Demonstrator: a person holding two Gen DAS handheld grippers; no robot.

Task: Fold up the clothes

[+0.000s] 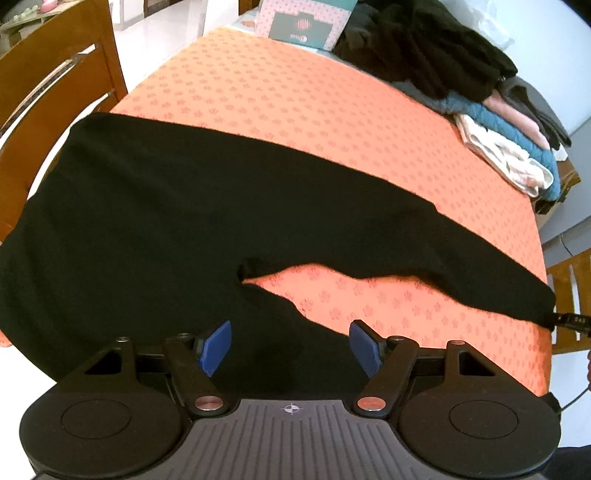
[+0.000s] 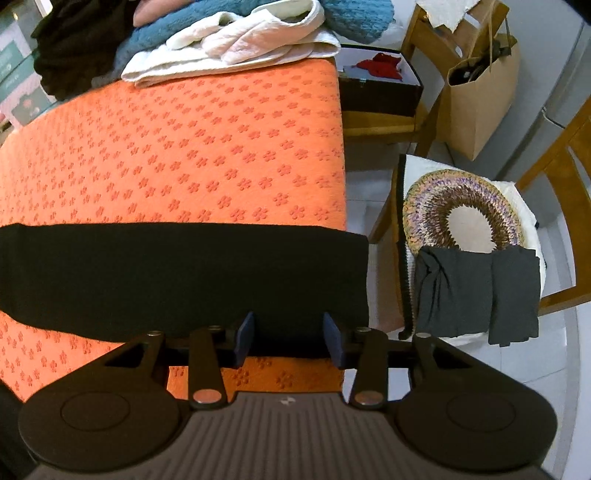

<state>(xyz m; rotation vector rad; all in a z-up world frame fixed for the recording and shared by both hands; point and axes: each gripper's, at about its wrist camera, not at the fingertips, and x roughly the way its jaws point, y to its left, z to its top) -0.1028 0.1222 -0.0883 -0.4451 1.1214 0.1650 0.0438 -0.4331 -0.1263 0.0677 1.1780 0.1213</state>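
Observation:
Black trousers (image 1: 177, 206) lie spread flat on the orange flowered tablecloth (image 1: 280, 96), waist to the left, legs running right. My left gripper (image 1: 290, 345) is open, its blue pads either side of the near leg, low over the cloth. In the right wrist view the far leg's end (image 2: 207, 273) lies across the tablecloth (image 2: 192, 155) and reaches the table's right edge. My right gripper (image 2: 289, 338) is open, its pads apart at the leg's near edge, holding nothing.
A pile of folded and loose clothes (image 1: 491, 122) sits at the table's far right, also seen in the right wrist view (image 2: 229, 40). A patterned box (image 1: 306, 22) stands at the back. Wooden chairs (image 1: 55, 81) flank the table; one (image 2: 480, 258) holds a cushion and dark garment. A paper bag (image 2: 480, 92) stands beyond.

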